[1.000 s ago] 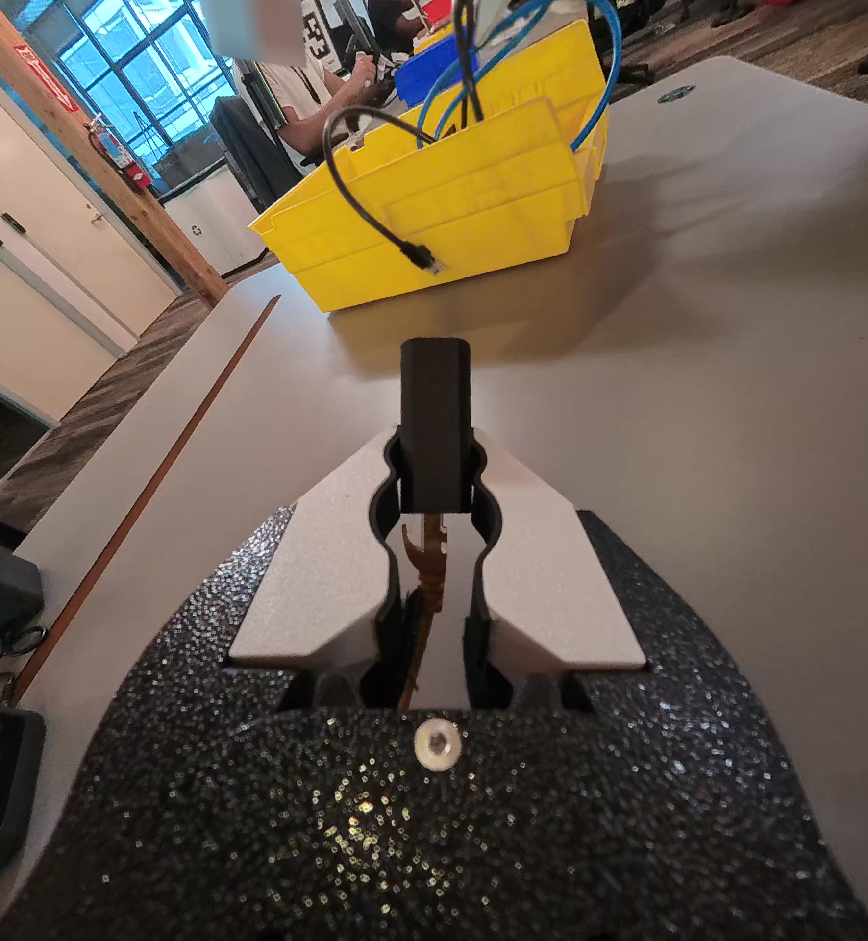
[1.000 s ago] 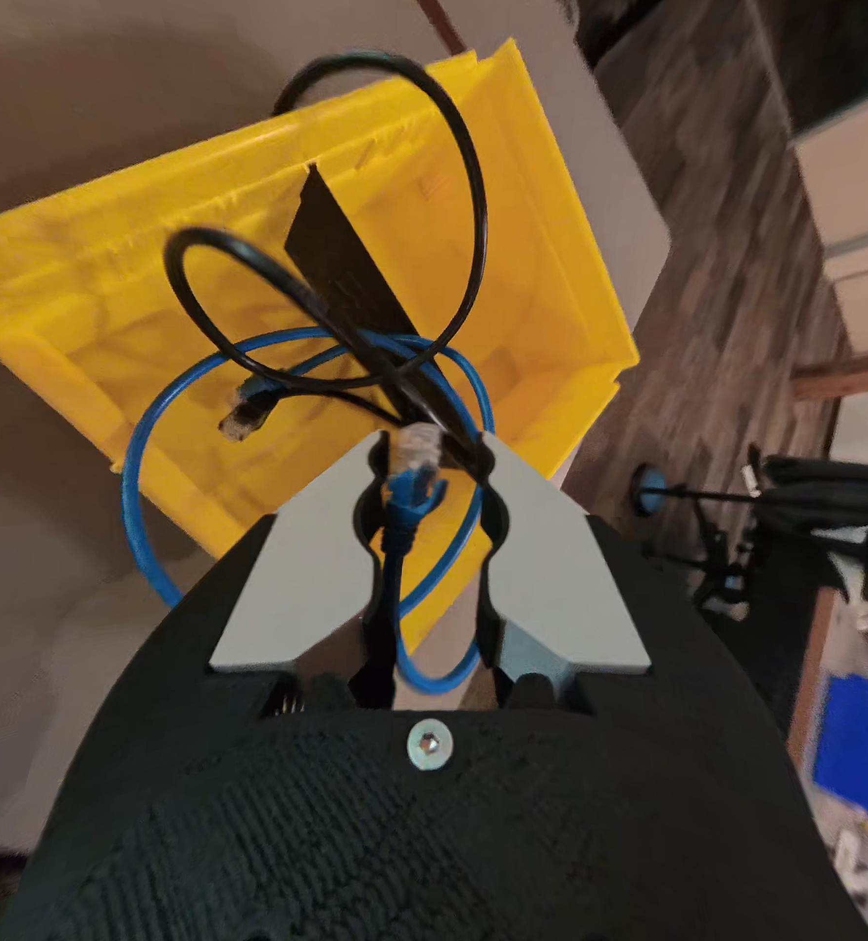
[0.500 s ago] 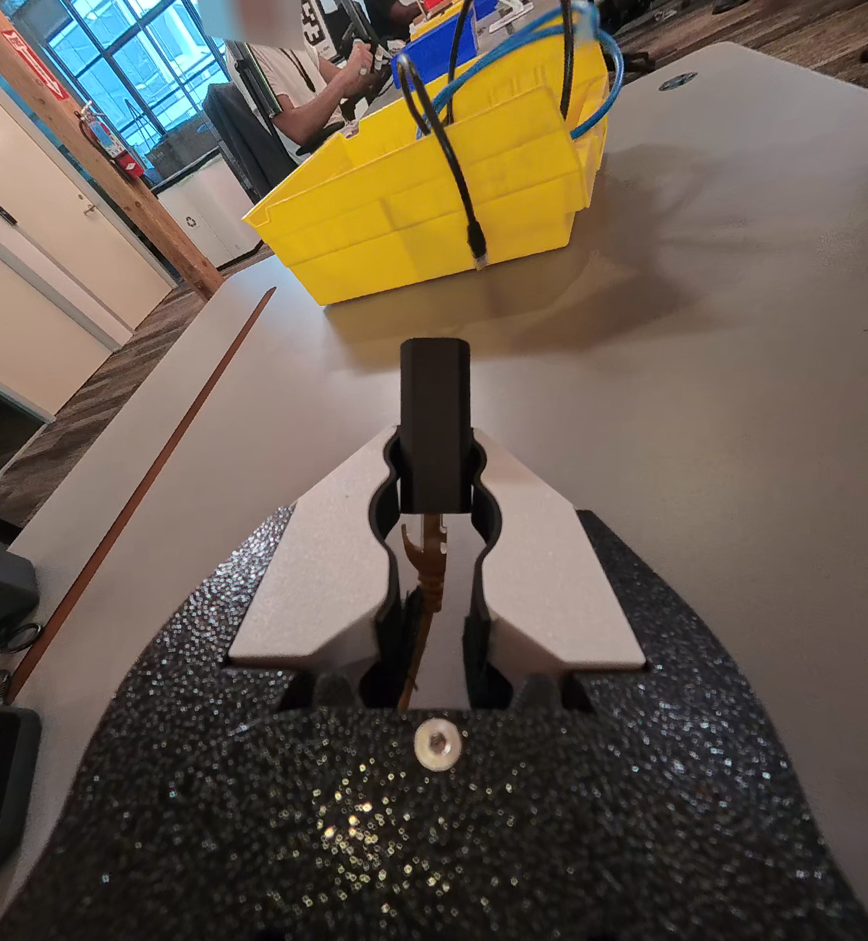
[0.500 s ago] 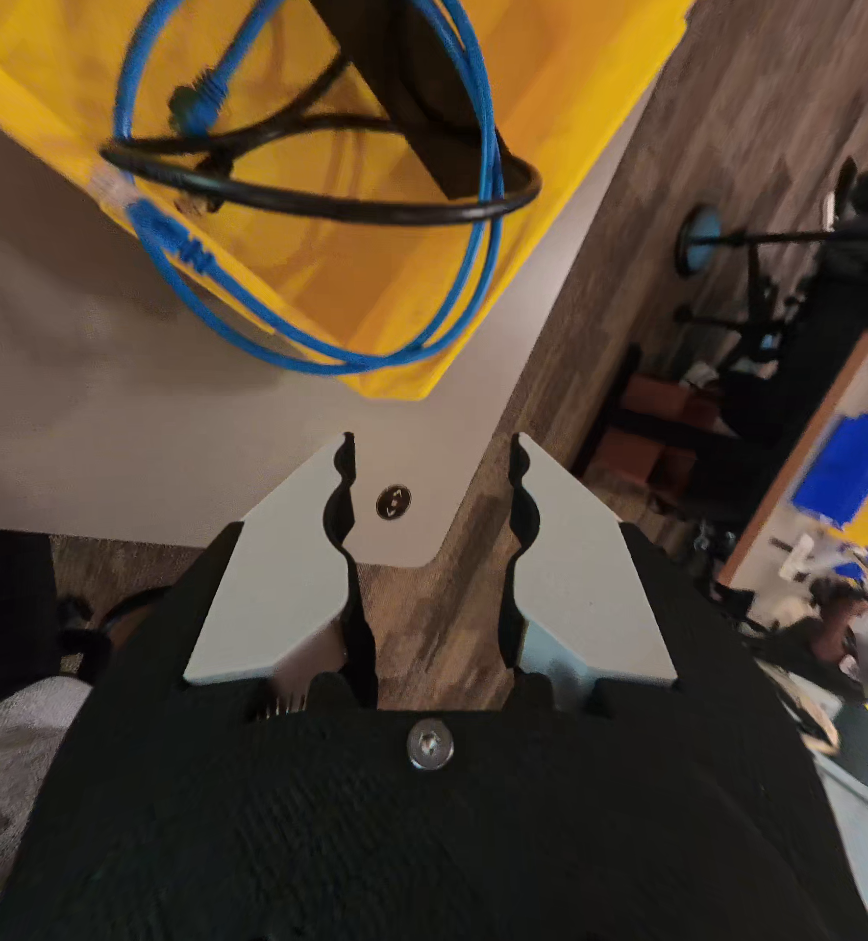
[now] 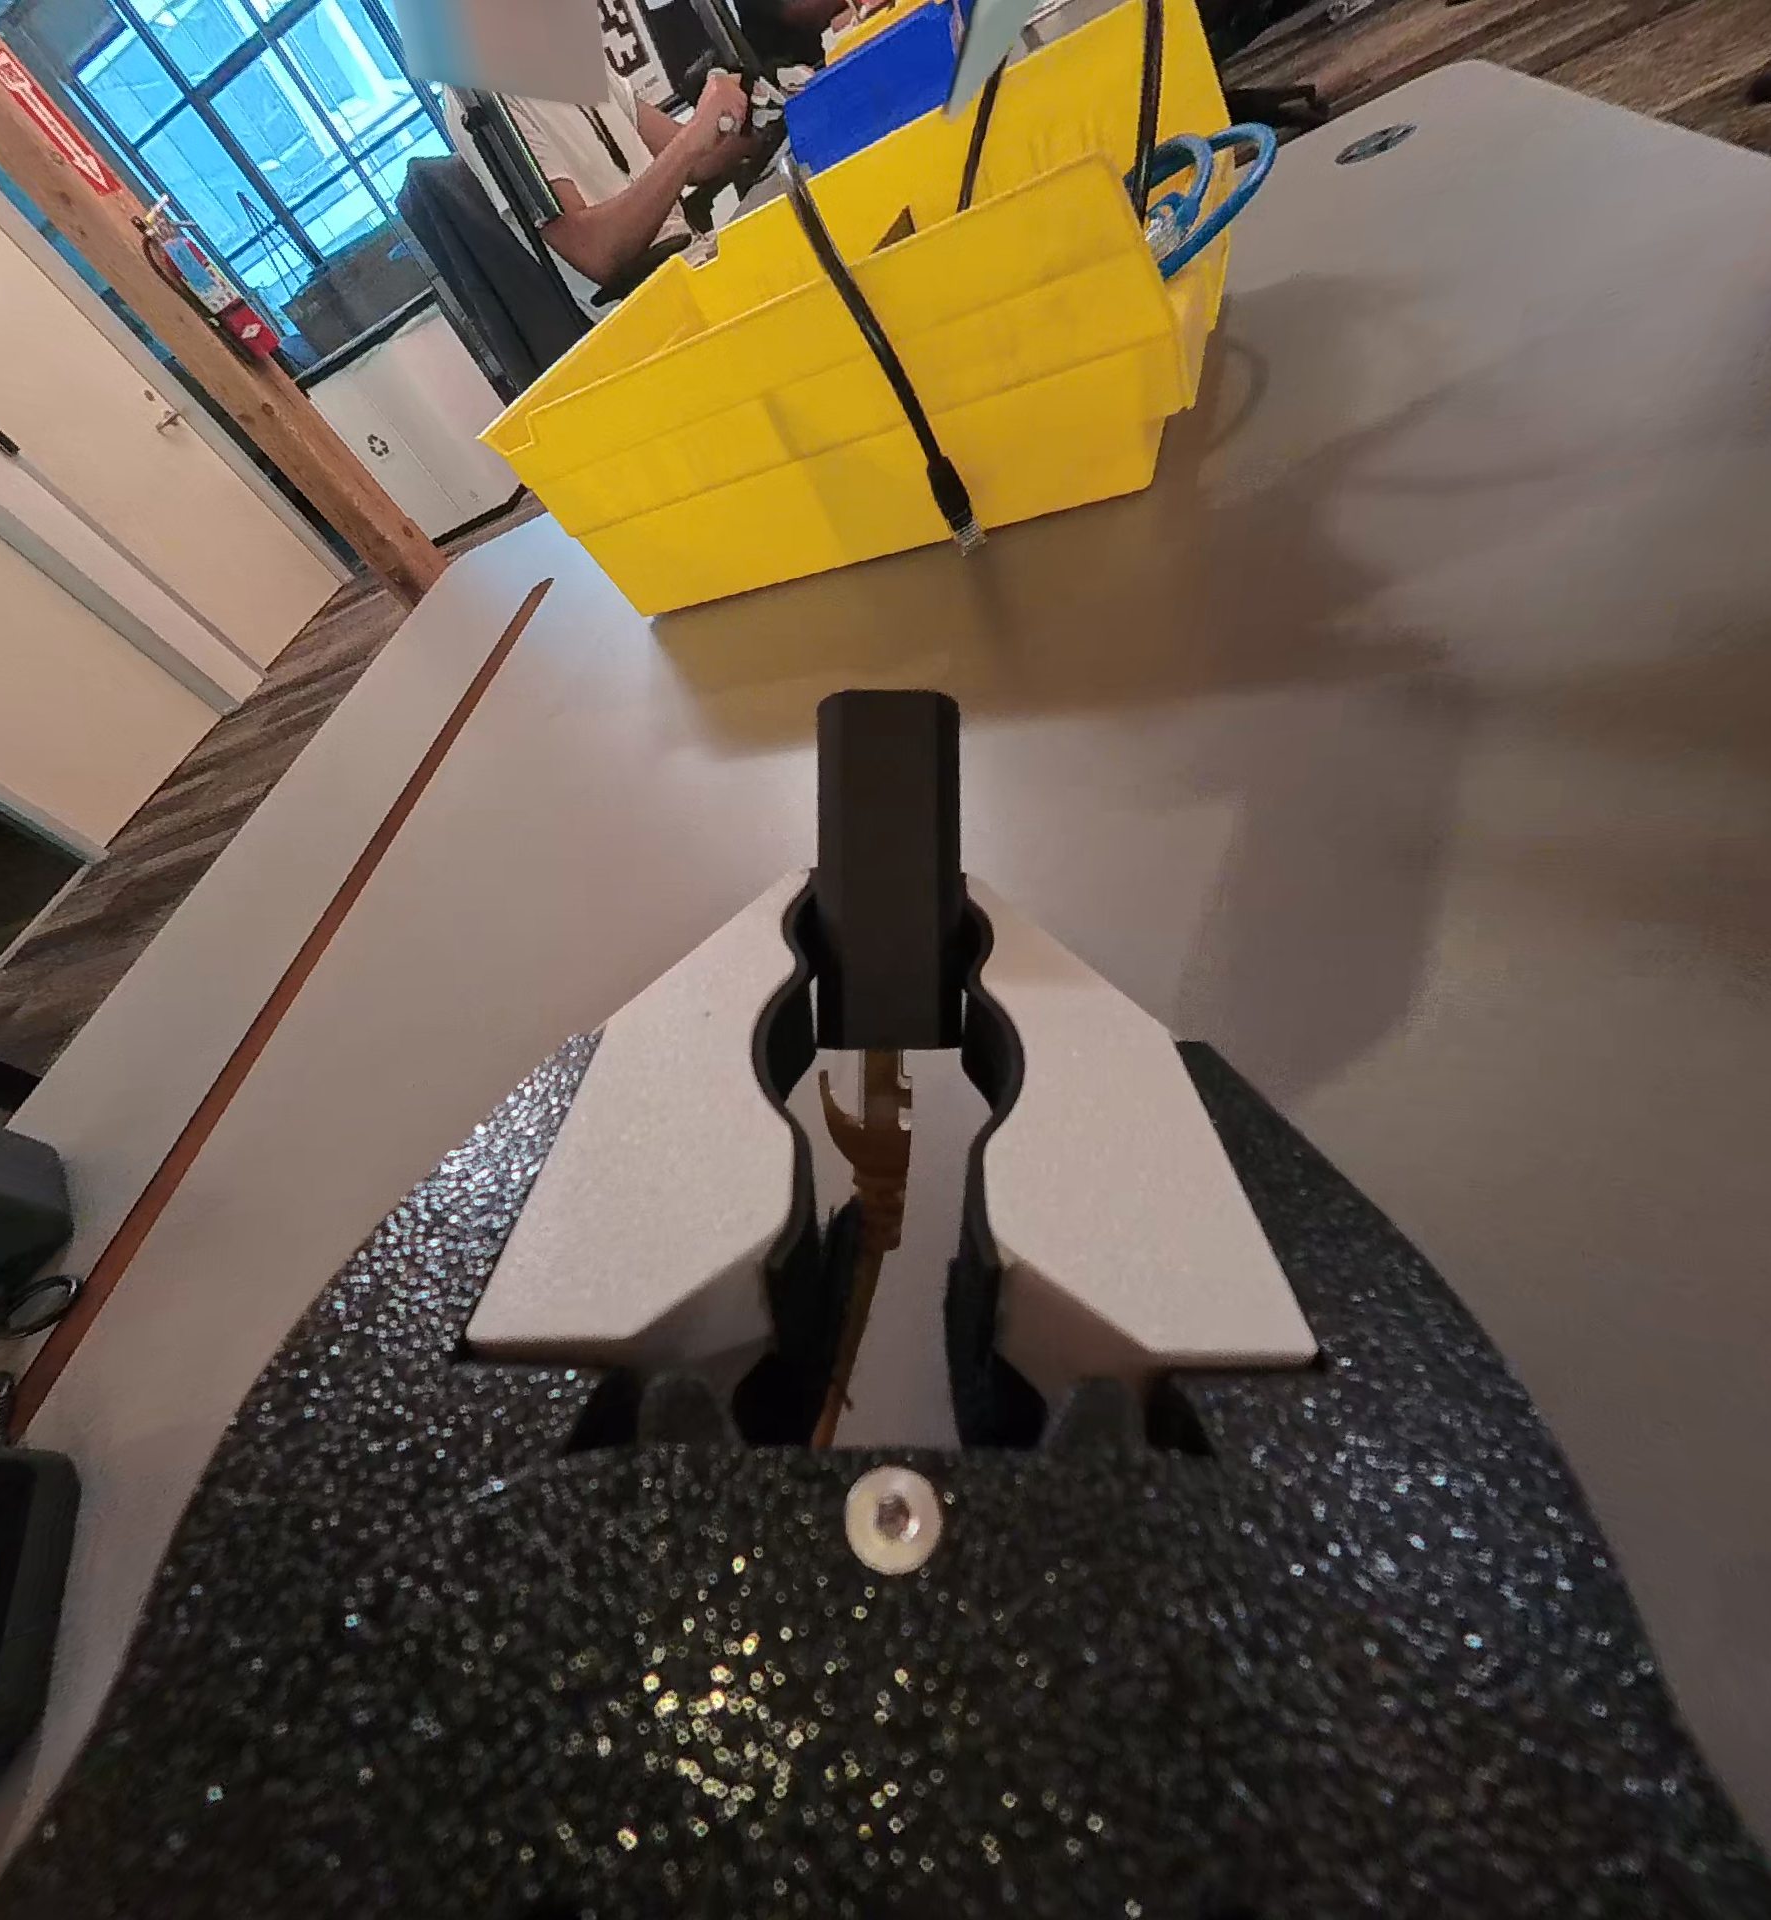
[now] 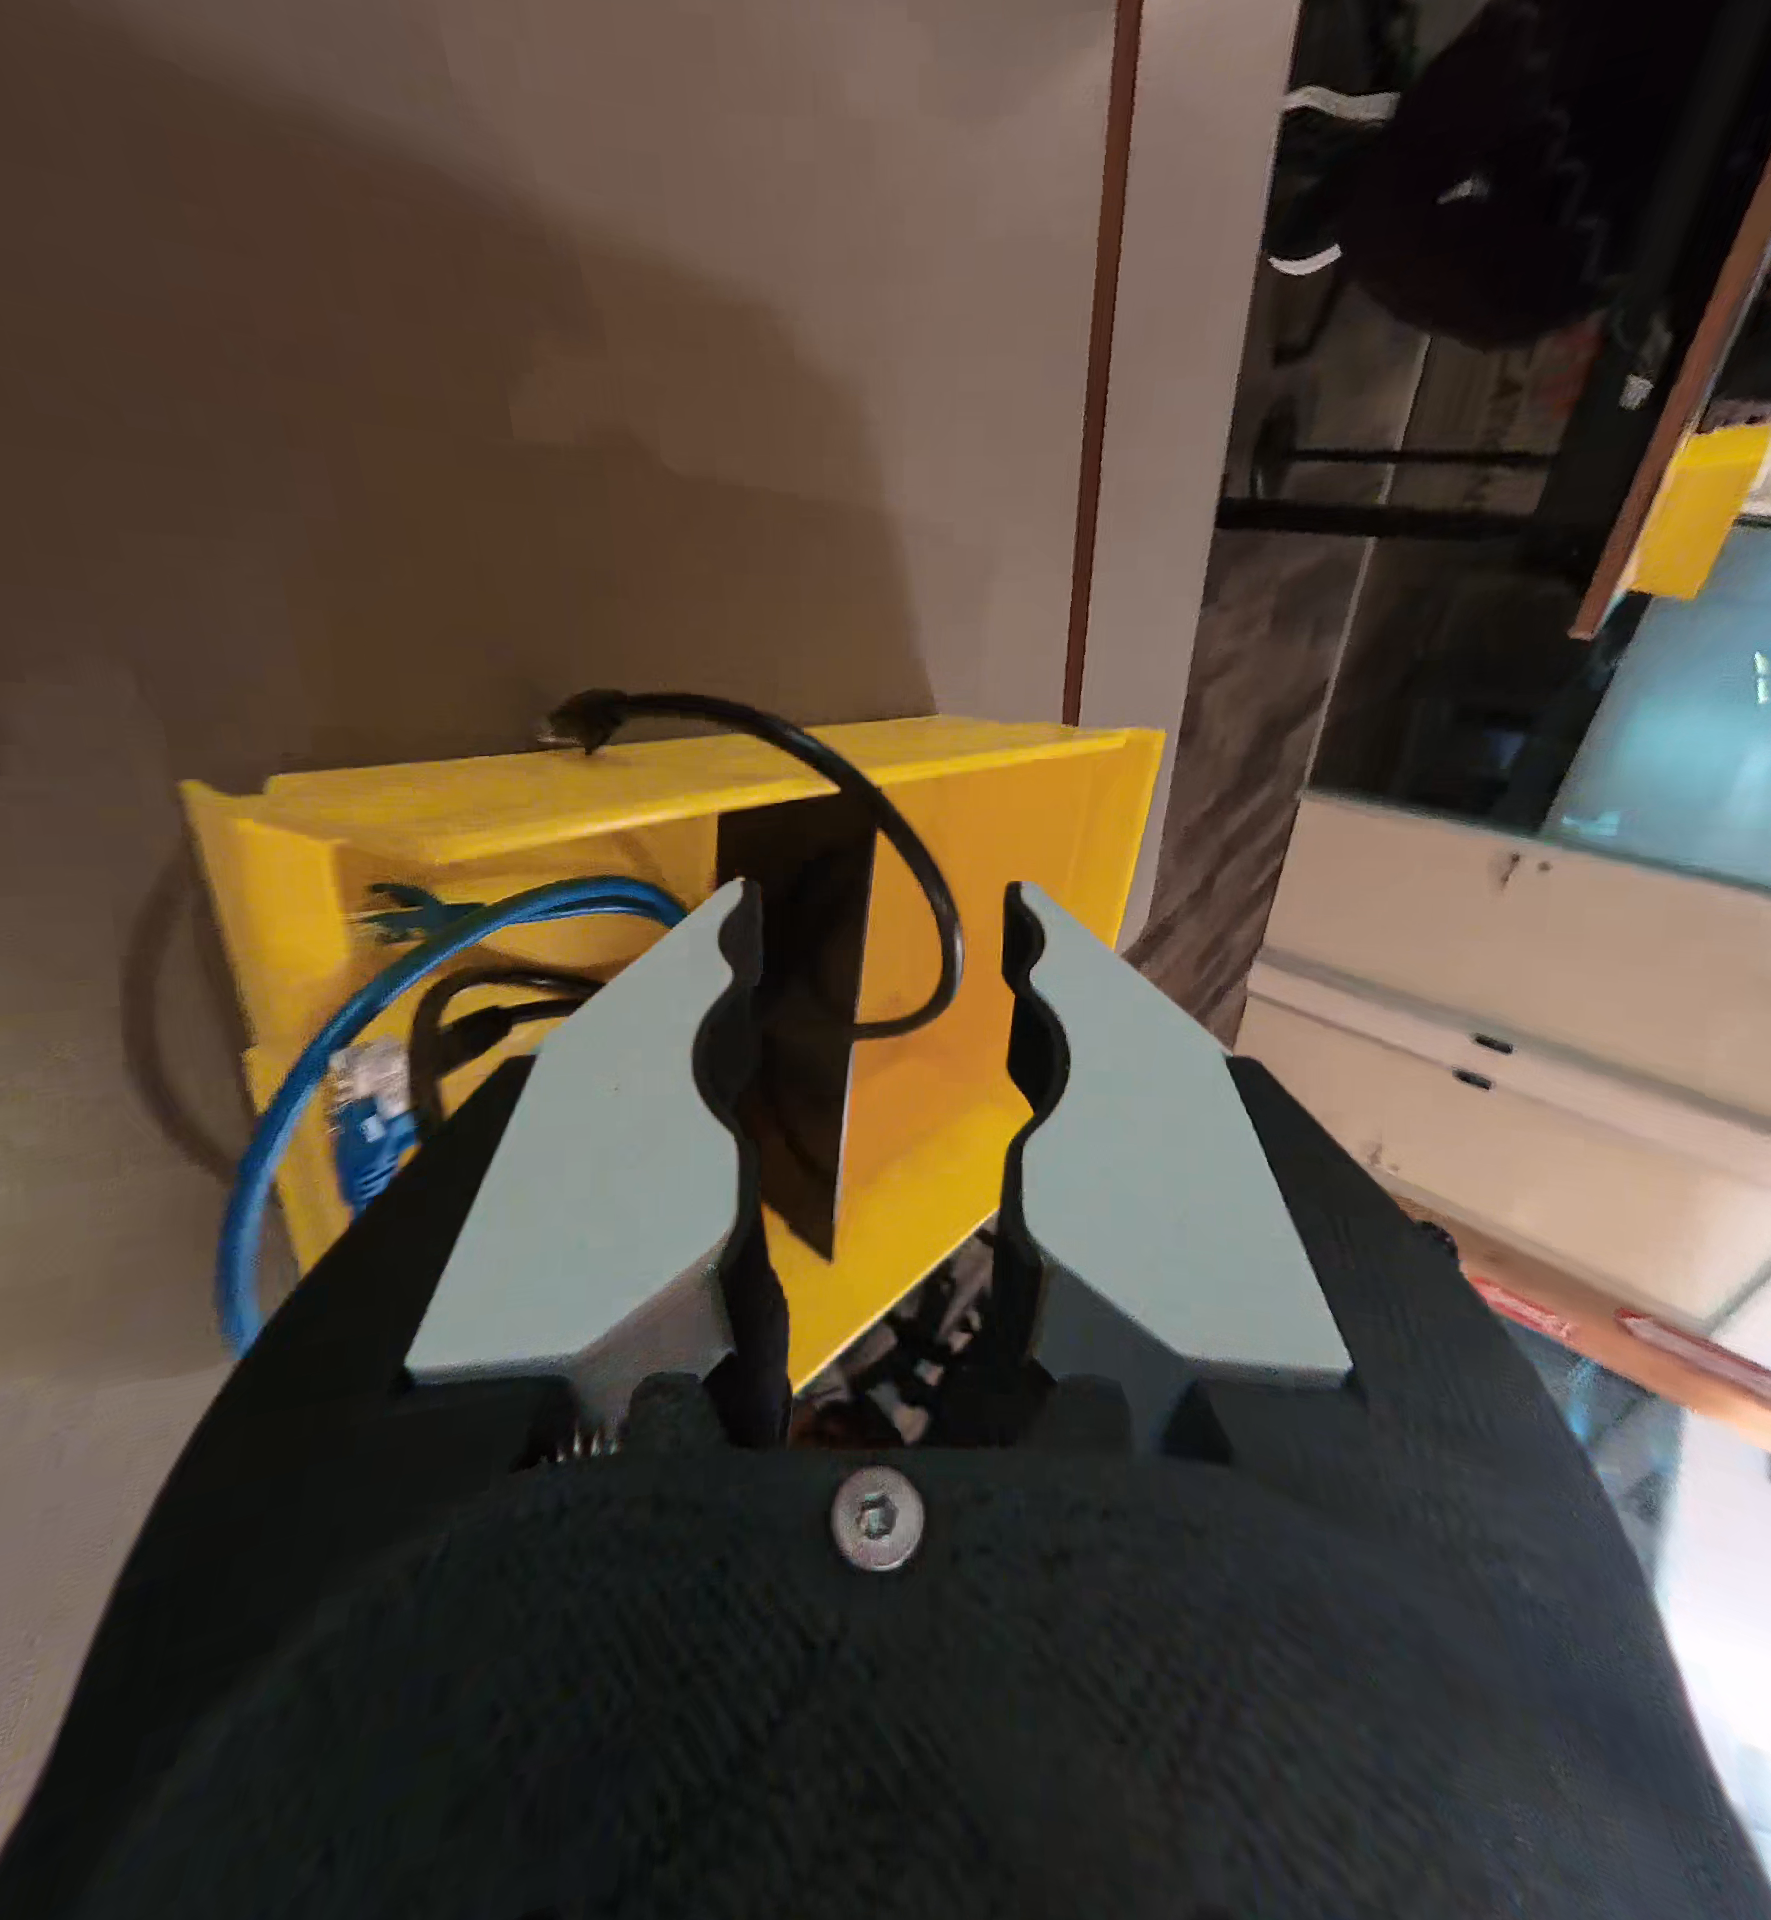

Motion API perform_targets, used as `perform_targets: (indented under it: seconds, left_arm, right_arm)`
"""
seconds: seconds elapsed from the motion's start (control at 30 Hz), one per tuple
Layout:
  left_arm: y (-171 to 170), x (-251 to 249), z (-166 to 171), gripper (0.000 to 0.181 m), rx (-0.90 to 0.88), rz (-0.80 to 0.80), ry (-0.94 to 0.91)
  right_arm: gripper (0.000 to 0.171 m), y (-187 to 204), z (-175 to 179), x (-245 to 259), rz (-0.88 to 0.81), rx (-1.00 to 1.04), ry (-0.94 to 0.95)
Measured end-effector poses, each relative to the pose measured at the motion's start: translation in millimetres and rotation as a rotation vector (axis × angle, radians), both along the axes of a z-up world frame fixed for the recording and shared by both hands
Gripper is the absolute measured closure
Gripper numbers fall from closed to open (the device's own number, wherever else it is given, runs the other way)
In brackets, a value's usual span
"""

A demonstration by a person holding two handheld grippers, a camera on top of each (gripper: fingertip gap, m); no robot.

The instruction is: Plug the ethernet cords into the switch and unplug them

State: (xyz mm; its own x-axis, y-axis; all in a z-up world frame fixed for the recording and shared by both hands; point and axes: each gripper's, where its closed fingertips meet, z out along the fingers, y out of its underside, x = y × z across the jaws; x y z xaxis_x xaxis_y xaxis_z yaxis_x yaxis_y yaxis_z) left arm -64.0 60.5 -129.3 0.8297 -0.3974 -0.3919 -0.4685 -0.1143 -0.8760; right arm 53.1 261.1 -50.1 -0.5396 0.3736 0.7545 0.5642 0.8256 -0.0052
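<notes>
Fingers on the left gripper (image 5: 886,935) are clamped on a small black switch (image 5: 886,862), held out over the table (image 5: 1483,727), probably to steady it for plugging. Right gripper (image 6: 881,935) fingers are spread wide and empty, with the yellow bin (image 6: 1047,831) ahead of them. Only the right view shows inside: blue cord (image 6: 341,1039), black cord (image 6: 891,831), dark divider (image 6: 808,935).

Daylight comes in through the windows (image 5: 237,156) at the far left, and broad soft shadows lie across the grey table (image 5: 1483,727). The right wrist view is dimmer and motion-blurred; both views bend at the edges.
</notes>
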Motion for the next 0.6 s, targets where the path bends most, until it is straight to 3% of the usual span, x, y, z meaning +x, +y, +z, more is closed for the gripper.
perform_targets:
  seconds: [0.1, 0.2, 0.47, 0.6]
  left_arm:
    - [0, 0, 0, 0.16, -0.001, 0.001, -0.002]
    - [0, -1, -1, 0.16, -0.004, 0.0, -0.002]
    - [0, -1, -2, 0.16, -0.008, 0.0, -0.005]
    - [0, -1, -2, 0.159, -0.012, 0.0, -0.004]
  right_arm:
    - [0.127, 18, -15, -15, -0.021, -0.029, -0.069]
    - [0.164, 33, -18, -21, -0.035, -0.048, -0.066]
    - [0.167, 65, 54, 31, -0.131, -0.067, 0.235]
    - [0.167, 90, 54, 77, -0.193, 0.028, 0.208]
